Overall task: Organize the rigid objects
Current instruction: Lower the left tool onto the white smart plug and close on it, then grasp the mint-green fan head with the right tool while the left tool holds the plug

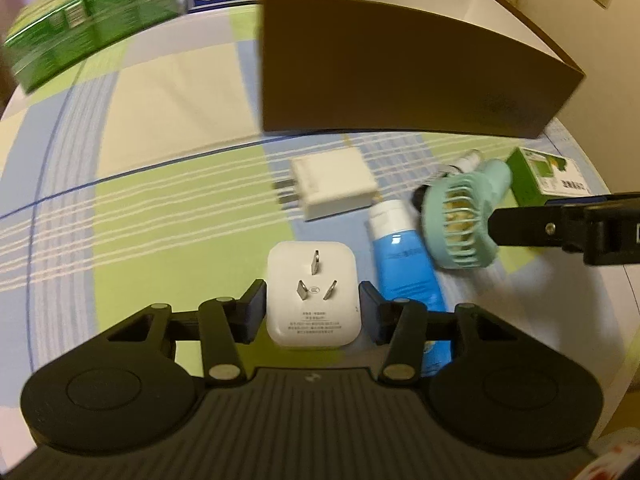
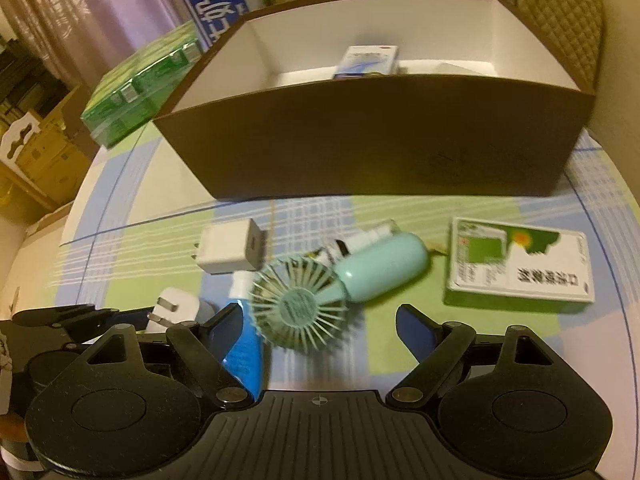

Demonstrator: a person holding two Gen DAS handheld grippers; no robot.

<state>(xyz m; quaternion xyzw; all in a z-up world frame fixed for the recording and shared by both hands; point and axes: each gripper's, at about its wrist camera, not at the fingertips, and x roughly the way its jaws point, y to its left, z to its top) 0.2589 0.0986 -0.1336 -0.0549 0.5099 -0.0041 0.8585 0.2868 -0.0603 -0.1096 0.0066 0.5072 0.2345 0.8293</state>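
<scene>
My left gripper points down at the checked tablecloth, its pads against both sides of a white three-pin plug adapter, prongs up; the adapter also shows in the right wrist view. My right gripper is open over the round head of a mint hand fan, pads apart from it. One of its fingers reaches in over the fan. A blue tube lies between adapter and fan. A white charger block lies beyond them.
A brown open box with white inside stands behind the items, with a blue-white carton in it. A green-white medicine box lies right of the fan, a small bottle behind it. Green packs sit at the far left.
</scene>
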